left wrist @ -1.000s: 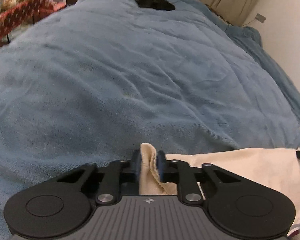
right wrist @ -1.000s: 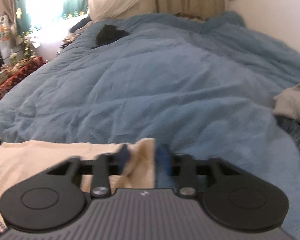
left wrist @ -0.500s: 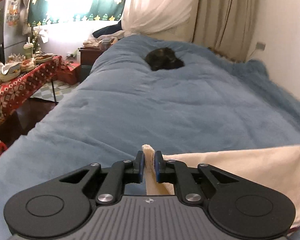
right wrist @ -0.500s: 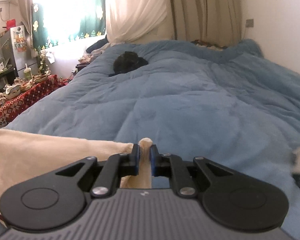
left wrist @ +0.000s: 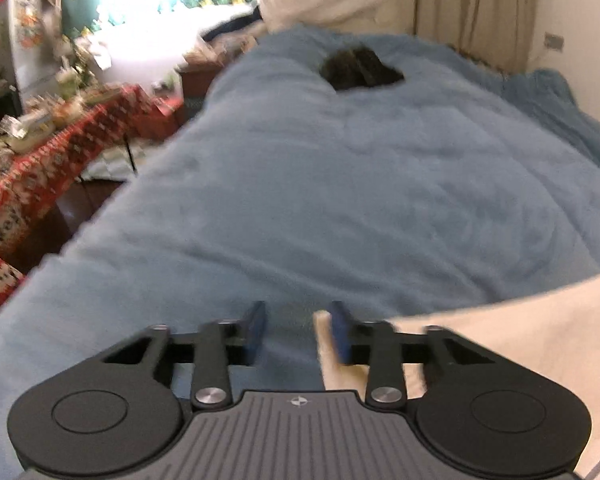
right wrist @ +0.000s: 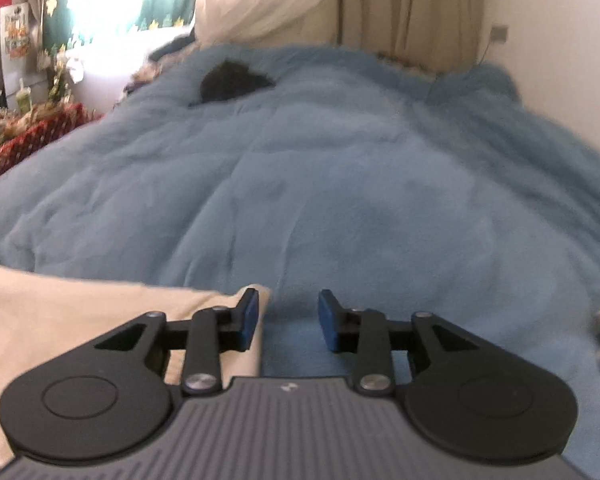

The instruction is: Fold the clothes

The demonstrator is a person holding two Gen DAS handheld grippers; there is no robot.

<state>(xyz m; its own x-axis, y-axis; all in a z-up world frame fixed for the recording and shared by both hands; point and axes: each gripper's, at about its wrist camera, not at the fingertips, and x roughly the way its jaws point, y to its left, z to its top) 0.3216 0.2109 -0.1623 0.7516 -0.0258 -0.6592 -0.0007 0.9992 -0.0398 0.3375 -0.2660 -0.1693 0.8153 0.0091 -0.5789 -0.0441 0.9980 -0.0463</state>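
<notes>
Watching left claw [left wrist: 298,332]: jaws apart, cream garment [left wrist: 520,344] corner only brushing one pad; I fear it slumps crooked.
Right claw [right wrist: 288,320]: opening, nothing between; fold may spring open on the blue bed cover [right wrist: 340,200].

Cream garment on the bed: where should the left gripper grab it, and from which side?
Take the cream garment by the upturned corner at its left end, next to the open left gripper. Come in from the left over the blue duvet, jaws straddling the edge. That corner stands up; the rest looks flat.

Both grippers' fingers parted, released cream cloth [left wrist: 520,336] (right still opening).
</notes>
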